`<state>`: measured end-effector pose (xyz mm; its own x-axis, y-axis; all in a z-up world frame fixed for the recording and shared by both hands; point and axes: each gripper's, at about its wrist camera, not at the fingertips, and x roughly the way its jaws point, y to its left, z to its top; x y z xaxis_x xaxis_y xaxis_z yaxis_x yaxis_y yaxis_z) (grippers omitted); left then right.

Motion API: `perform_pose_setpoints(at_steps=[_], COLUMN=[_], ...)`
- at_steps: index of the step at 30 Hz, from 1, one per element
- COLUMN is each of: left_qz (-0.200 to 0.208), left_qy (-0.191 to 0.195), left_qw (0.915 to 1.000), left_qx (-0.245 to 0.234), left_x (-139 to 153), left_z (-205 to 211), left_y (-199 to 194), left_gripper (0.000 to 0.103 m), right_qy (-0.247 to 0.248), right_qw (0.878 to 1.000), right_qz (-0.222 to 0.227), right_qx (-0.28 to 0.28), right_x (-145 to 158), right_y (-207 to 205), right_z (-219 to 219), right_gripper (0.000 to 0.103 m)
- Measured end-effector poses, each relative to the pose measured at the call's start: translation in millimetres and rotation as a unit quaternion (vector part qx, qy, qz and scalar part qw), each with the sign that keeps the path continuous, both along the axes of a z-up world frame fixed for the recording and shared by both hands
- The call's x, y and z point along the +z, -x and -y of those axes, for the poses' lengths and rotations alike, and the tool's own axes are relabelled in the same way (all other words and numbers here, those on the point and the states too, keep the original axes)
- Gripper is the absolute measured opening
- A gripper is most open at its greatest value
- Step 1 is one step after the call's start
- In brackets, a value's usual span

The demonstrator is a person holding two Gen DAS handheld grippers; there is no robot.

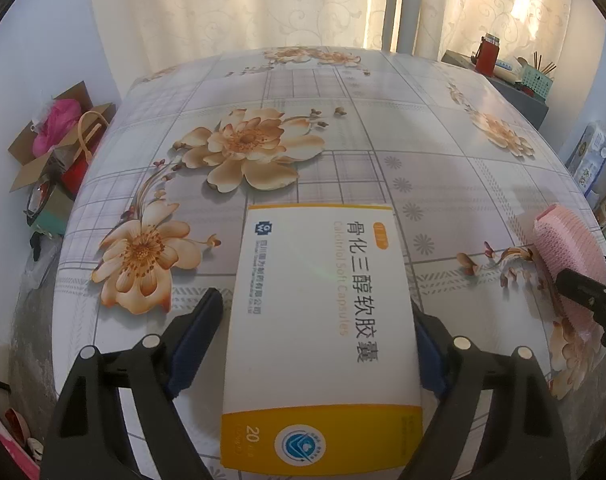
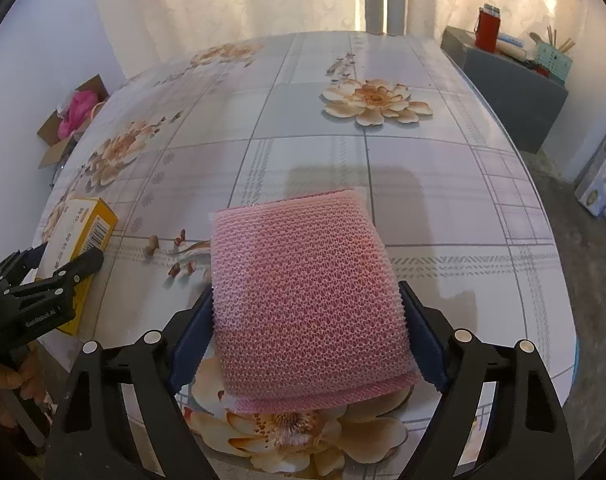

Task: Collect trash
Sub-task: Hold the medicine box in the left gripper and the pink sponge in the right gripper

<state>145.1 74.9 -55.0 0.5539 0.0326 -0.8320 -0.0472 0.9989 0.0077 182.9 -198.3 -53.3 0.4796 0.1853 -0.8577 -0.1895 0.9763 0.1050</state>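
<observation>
1. the medicine box (image 1: pixel 323 336) lies flat on the floral worktop (image 1: pixel 343 128), between the wide-spread pads of the left tool (image 1: pixel 319 328); a gap shows at the left pad, contact at the right is unclear.
2. its long axis runs away from the camera, yellow end nearest.
3. the pink foam net (image 2: pixel 307 308) sits in the right tool (image 2: pixel 309 324), both pads pressing its sides.
4. a cardboard box (image 1: pixel 59 140) stands beyond the worktop's left edge.

Each hand-held gripper (image 2: pixel 309 328): black frame w/ blue pads (image 2: pixel 191 340), silver screws (image 2: pixel 152 336), white lettering.
</observation>
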Motion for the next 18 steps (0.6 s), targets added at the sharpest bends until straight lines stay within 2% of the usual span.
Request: perform_pose_setpoints(at_steps=[10, 18], left_qz=[0.001, 0.005], left_qy=[0.003, 0.013], left_qw=[1.0, 0.9999], left_qx=[0.0, 0.001], left_x=[1.4, 4.9], left_z=[0.2, -1.8], left_y=[1.2, 2.1], left_gripper=[0.079, 0.07], right_qy=[-0.016, -0.025], right_qw=[1.0, 1.0], right_qz=[-0.002, -0.005], right_qx=[-0.006, -0.008], right_x=[3.0, 3.7], right_y=[1.6, 3.8], right_z=[0.8, 1.7], right_gripper=[0.08, 0.08])
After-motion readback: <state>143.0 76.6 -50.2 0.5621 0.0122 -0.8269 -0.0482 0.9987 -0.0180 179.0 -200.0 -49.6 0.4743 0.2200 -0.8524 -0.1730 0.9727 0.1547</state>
